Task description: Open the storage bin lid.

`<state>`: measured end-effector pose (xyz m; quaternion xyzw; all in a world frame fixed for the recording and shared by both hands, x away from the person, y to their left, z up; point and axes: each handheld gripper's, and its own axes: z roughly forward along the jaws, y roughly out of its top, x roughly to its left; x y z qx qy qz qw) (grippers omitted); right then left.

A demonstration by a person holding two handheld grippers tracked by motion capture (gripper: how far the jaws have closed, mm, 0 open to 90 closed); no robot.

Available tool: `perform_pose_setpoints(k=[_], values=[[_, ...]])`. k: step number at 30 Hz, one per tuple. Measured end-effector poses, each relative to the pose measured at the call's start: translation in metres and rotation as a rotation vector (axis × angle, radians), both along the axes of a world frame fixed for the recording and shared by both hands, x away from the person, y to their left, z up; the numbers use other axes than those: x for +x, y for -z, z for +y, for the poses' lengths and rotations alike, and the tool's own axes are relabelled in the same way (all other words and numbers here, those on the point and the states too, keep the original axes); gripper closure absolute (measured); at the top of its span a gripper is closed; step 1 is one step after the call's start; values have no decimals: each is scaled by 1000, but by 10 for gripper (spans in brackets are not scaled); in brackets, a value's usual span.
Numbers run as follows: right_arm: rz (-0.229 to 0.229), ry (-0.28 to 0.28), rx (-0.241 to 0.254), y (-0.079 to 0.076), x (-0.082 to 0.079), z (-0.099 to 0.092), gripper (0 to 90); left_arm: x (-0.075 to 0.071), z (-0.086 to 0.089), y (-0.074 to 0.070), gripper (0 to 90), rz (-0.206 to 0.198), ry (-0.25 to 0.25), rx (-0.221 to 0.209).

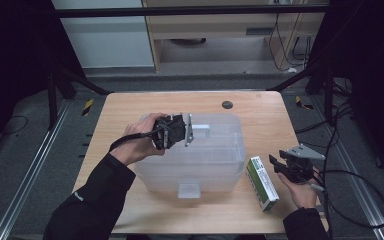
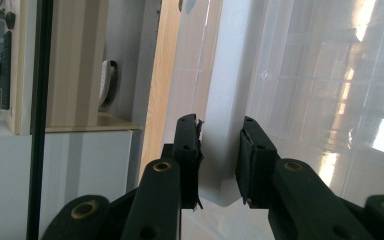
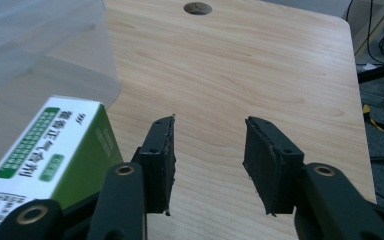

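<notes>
Centre of the high view, on the wooden table (image 1: pixel 260 107): clear plastic storage bin (image 1: pixel 215 155), upside down or lidded, can't tell which, white latch tab on its near side and one on its far side. Left gripper (image 1: pixel 189 130) over bin's upper-left part, held in left hand (image 1: pixel 142 137), jaws clamped on the far white latch tab (image 1: pixel 201 131). Left gripper view: both black pads (image 2: pixel 187 150) pressed against that white tab (image 2: pixel 220 130), narrow gap, tab filling it, translucent bin wall (image 2: pixel 320 90) at right of frame. Lower right of high view: green-and-white carton (image 1: pixel 262 182) lying flat on table just beside bin's right side, not touching as far as visible. Right gripper (image 1: pixel 276 164) just right of carton, held in right hand (image 1: pixel 300 192), jaws partly open, nothing between them. Right gripper view: pads (image 3: pixel 160 160) apart over bare wood (image 3: pixel 240 65), carton (image 3: pixel 50 150) at lower left beside left jaw, bin corner (image 3: pixel 40 45) upper left, round dark hole (image 3: pixel 197 8) in table at top. Grey floor (image 1: pixel 25 145), metal rails and cables around table.
</notes>
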<state>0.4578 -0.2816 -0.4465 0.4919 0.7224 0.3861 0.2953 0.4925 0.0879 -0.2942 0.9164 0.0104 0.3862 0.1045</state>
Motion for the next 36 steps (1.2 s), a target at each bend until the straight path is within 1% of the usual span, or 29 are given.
perform_pose_setpoints(k=[5,6,11,12,15,17,18,19,20,24,26,28,29,30,32,33,34,35,36], values=[[-15,-16,11,-10,-3,1,605,3,0,-3,727,-1,-10,-1],[-19,-16,14,-13,-4,2,614,4,0,-3,726,-4,-9,-8],[-28,-53,24,-26,-9,8,682,7,1,-6,722,0,-21,-20],[-30,-60,24,-28,-10,9,695,8,1,-6,721,-4,-23,-26],[-39,-97,33,-39,-15,13,754,10,1,-8,719,-7,-29,-30],[-43,-103,35,-41,-16,14,768,12,1,-9,719,-5,-33,-29],[-45,-111,39,-43,-17,15,784,12,1,-9,718,-10,-35,-40],[-44,-130,47,-46,-19,18,810,13,1,-9,717,-7,-35,-48],[-44,-130,47,-46,-19,18,810,14,2,-9,717,-6,-36,-51],[-35,-170,53,-51,-22,25,850,18,2,-11,714,-6,-44,-70],[-32,-193,69,-53,-23,27,871,20,2,-12,713,-11,-38,-73],[-27,-213,74,-55,-24,29,893,21,2,-12,711,-11,-41,-79],[-22,-233,83,-57,-26,32,900,22,3,-14,709,-8,-57,-71],[-22,-233,83,-57,-26,32,900,22,3,-14,709,-8,-57,-71],[-10,-252,93,-58,-27,34,900,23,3,-14,708,-4,-63,-78],[-4,-262,98,-59,-27,35,900,24,3,-14,707,-5,-64,-89],[1,-273,106,-59,-27,37,900,25,3,-15,707,-6,-66,-80],[3,-280,109,-59,-27,38,900,25,3,-15,707,-6,-67,-82],[15,-299,133,-59,-27,39,900,26,3,-16,705,-7,-69,-86]])
